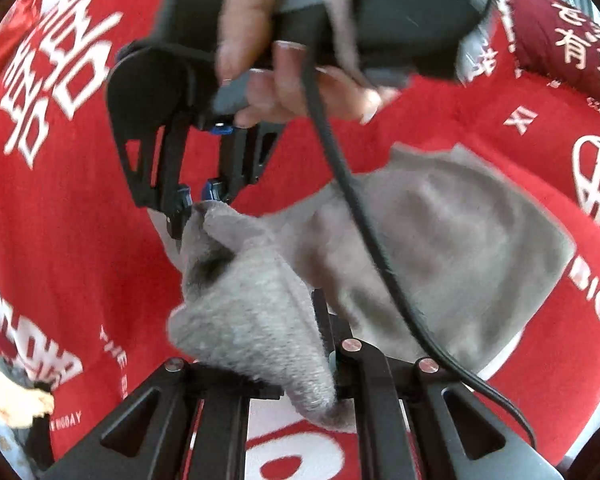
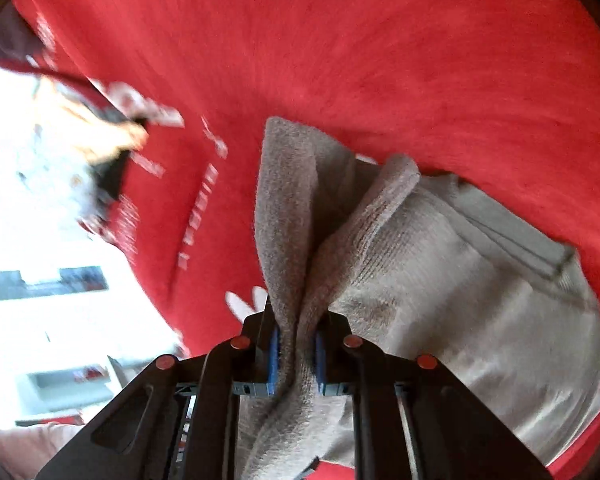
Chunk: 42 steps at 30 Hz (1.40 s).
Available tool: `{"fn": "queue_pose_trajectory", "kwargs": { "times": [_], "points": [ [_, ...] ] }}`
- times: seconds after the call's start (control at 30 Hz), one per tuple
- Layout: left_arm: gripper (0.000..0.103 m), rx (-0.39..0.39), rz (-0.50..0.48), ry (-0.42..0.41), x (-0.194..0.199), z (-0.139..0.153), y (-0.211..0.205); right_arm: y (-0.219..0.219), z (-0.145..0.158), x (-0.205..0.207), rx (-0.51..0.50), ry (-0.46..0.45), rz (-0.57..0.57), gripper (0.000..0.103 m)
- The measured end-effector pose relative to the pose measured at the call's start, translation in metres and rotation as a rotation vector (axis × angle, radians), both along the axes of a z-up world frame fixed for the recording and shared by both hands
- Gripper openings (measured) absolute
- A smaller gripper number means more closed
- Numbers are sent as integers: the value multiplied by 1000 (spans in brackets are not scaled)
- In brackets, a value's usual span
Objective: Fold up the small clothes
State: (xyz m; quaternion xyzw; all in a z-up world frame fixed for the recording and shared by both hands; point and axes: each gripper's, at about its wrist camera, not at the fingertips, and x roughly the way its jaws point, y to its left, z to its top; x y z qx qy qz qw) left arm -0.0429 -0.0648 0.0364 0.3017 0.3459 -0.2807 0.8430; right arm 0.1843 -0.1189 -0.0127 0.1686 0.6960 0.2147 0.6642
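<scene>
A small grey knitted garment [image 1: 440, 240] lies on a red cloth [image 1: 80, 220] printed with white characters. In the left wrist view my left gripper [image 1: 328, 364] at the bottom is shut on one lifted corner of the garment, and the fabric drapes over its left finger. Further off, my right gripper [image 1: 198, 204], held by a hand [image 1: 260, 40], pinches another raised corner. In the right wrist view, the right gripper [image 2: 296, 356] has its blue pads [image 2: 274, 356] pressed on a bunched fold of the grey garment [image 2: 460, 280], which spreads to the right over the red cloth [image 2: 380, 60].
A black cable [image 1: 360, 220] hangs from the right gripper across the garment. A darker red cloth [image 1: 572, 40] with white characters lies at the upper right. The red cloth's edge [image 2: 148, 272] runs down the left, with a bright, blurred floor beyond it.
</scene>
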Motion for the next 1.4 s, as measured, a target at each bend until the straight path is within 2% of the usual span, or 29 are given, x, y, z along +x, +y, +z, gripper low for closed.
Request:
{"fn": "queue_pose_trajectory", "kwargs": {
  "times": [0.2,0.33,0.4,0.5,0.67,0.73,0.8,0.83,0.87,0.9,0.93,1.0,1.13,1.27,1.4],
  "points": [
    [11,-16,-121,-44,-26,28,-55,-99,57,-53,132,-180,-174,15],
    [11,-20,-199,-32,-45,29,-98,-170,70,-98,181,-248,-301,15],
    [11,6,-238,-14,-55,18,-122,-195,65,-117,179,-249,-362,15],
    [11,36,-284,23,-67,-5,-151,-235,41,-146,141,-220,-443,15],
    [11,112,-331,84,-84,-45,-182,-279,-20,-180,30,-118,-530,15],
    [11,139,-324,109,-87,-56,-184,-286,-40,-188,-8,-87,-533,18],
    [11,138,-309,108,-93,-55,-180,-292,-47,-191,-7,-96,-550,21],
    [13,135,-306,113,-92,-53,-178,-293,-47,-191,-4,-100,-559,26],
    [18,133,-301,124,-92,-51,-177,-296,-48,-191,-14,-98,-564,38],
    [34,125,-298,150,-90,-50,-174,-297,-47,-191,-33,-92,-564,43],
    [54,112,-292,170,-87,-45,-168,-297,-47,-193,-42,-88,-565,44],
    [67,79,-267,153,-89,-36,-154,-302,-43,-196,-51,-67,-584,44],
    [67,35,-235,173,-91,-12,-127,-298,-24,-211,-66,-60,-616,44],
    [67,-21,-105,208,-61,1,-98,-291,-3,-244,-48,-69,-656,44],
    [67,-46,76,304,-13,-10,-67,-283,17,-280,22,-103,-700,44]
  ]
}}
